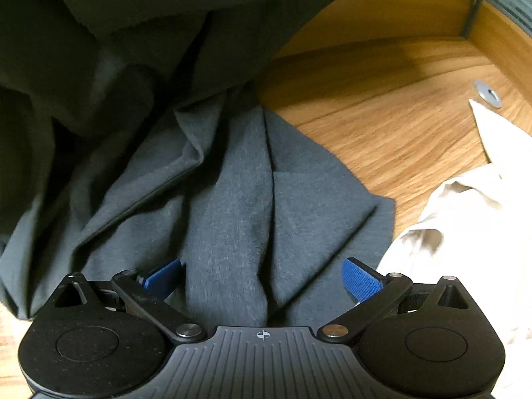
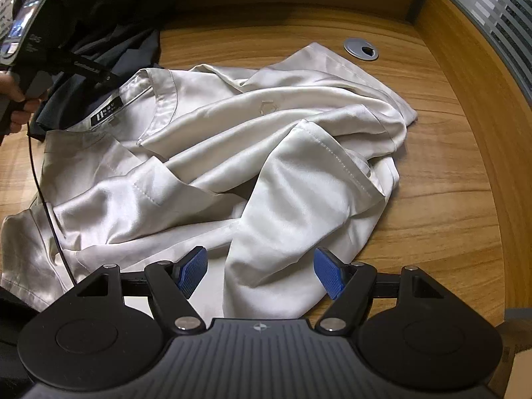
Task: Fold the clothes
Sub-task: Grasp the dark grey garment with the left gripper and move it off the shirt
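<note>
A crumpled cream satin shirt (image 2: 239, 153) with a black neck label lies on the wooden desk (image 2: 442, 173). My right gripper (image 2: 261, 271) is open just above its near folds, blue pads wide apart. A dark grey garment (image 1: 239, 206) lies rumpled in the left wrist view, under darker cloth (image 1: 116, 33) at the top left. My left gripper (image 1: 262, 277) hangs open over the grey garment, a raised fold between its pads. The cream shirt (image 1: 472, 219) shows at the right edge there. In the right wrist view the left gripper's handle sits at the far left, held by a hand (image 2: 13, 99).
A round metal cable grommet (image 2: 361, 49) sits in the desk behind the shirt. A wooden side wall (image 2: 482, 76) curves along the right with a glass partition beyond. A thin black cable (image 2: 46, 199) trails across the shirt's left side. Bare desk (image 1: 382, 106) lies right of the grey garment.
</note>
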{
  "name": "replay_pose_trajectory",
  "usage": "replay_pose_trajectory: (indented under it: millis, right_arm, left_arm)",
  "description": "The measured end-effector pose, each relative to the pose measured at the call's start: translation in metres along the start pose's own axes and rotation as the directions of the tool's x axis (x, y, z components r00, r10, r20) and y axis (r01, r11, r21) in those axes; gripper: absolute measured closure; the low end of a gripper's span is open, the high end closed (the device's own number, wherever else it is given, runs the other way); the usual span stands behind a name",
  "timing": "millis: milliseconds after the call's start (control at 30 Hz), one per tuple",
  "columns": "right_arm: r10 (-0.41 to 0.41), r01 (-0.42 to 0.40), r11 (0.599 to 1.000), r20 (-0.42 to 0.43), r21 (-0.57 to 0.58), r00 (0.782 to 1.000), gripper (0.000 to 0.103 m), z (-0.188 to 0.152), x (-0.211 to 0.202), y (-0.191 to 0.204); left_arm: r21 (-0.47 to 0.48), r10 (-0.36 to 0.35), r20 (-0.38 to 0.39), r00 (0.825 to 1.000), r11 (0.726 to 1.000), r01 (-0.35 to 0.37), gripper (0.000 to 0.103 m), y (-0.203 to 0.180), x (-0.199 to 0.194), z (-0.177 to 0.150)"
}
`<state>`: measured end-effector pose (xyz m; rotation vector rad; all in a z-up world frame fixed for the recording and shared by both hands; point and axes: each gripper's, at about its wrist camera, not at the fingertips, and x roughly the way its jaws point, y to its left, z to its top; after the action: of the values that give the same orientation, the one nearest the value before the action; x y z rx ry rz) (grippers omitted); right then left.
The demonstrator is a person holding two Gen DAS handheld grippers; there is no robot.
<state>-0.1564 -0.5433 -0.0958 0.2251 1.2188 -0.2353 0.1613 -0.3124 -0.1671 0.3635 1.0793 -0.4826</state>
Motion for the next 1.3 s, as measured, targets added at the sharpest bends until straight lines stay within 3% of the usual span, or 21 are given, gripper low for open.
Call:
replay_pose_trajectory:
  millis: [100,200,267,333,367,667,833,967,1133,1200,1300]
  right_arm:
    - [-0.006,0.006,0.999,-0.011,0.034,1.0,0.027,0.0,-0.003,0.003]
    - [-0.009,0.01,0.997,-0.015,0.071,1.0,0.027,0.0,-0.004,0.005]
    - [-0.014,0.016,0.996,-0.023,0.083,1.0,0.027,0.0,-0.004,0.009]
    - [-0.02,0.022,0.995,-0.029,0.092,0.999,0.027,0.001,-0.004,0.013]
    - [-0.022,0.025,0.996,-0.031,0.089,0.999,0.027,0.002,-0.004,0.016]
    - [-0.038,0.04,0.997,-0.042,0.06,0.998,0.027,0.016,-0.003,0.046]
    - [-0.035,0.038,0.998,-0.053,0.048,0.998,0.027,0.021,-0.002,0.066]
    - [-0.037,0.04,0.998,-0.056,0.039,0.998,0.027,0.024,-0.002,0.081]
    - [-0.045,0.047,0.998,-0.056,0.042,0.997,0.027,0.026,-0.002,0.094]
    - [-0.043,0.045,0.998,-0.05,0.041,0.998,0.026,0.025,-0.002,0.1]
    - [-0.038,0.04,0.999,-0.036,0.034,0.999,0.025,0.023,-0.003,0.108]
  left_arm:
    - [-0.006,-0.017,0.001,1.0,1.0,0.017,0.012,0.005,0.009,0.001]
    - [-0.043,0.001,0.005,1.0,0.999,-0.001,0.032,0.027,0.01,-0.001]
    - [-0.075,0.021,0.007,1.0,0.997,-0.021,0.062,0.045,0.009,-0.004]
    - [-0.107,0.042,0.008,0.999,0.993,-0.04,0.079,0.063,0.008,-0.006]
    - [-0.123,0.052,0.009,0.999,0.991,-0.05,0.082,0.073,0.007,-0.008]
    - [-0.262,0.144,0.005,0.99,0.955,-0.137,0.081,0.156,0.002,-0.019]
    - [-0.274,0.188,0.002,0.982,0.945,-0.18,0.081,0.213,-0.003,-0.033]
    - [-0.269,0.257,0.007,0.966,0.931,-0.246,0.08,0.248,-0.006,-0.034]
    - [-0.357,0.232,-0.008,0.973,0.908,-0.219,0.073,0.288,-0.003,-0.033]
    - [-0.355,0.212,-0.008,0.977,0.913,-0.201,0.071,0.288,-0.002,-0.035]
    - [-0.316,0.181,-0.004,0.984,0.933,-0.173,0.06,0.273,-0.006,-0.042]
